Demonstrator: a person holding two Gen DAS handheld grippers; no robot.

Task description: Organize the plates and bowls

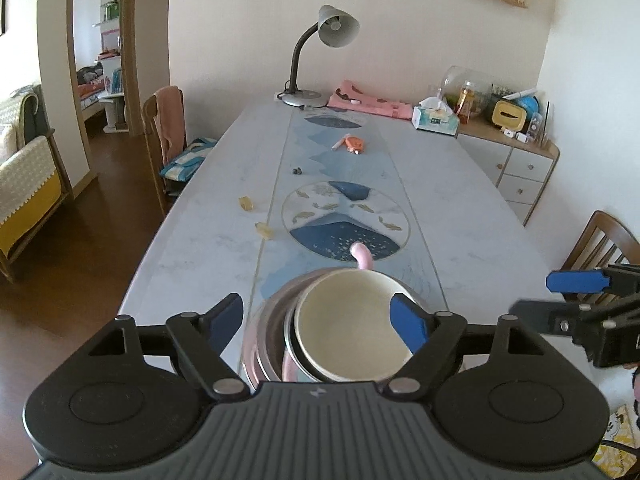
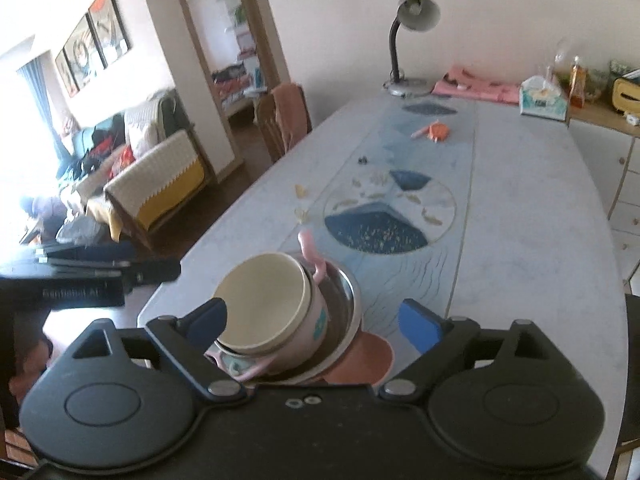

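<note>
Hovering fingers: left gripper (image 1: 318,322) and right gripper (image 2: 314,320) are both standing spread wide, blue pads clear of the dishes, gripping nothing.
Stack: cream round bowl (image 1: 352,330) is sitting tilted inside a pink handled cup (image 2: 308,320), nested in a shiny steel bowl (image 2: 347,300) over a terracotta plate (image 2: 368,360).
Place: near end of the pale marble-patterned table (image 1: 460,208).
Risk: the leaning cream bowl is looking likely to slide or topple if a finger clips its rim.
</note>
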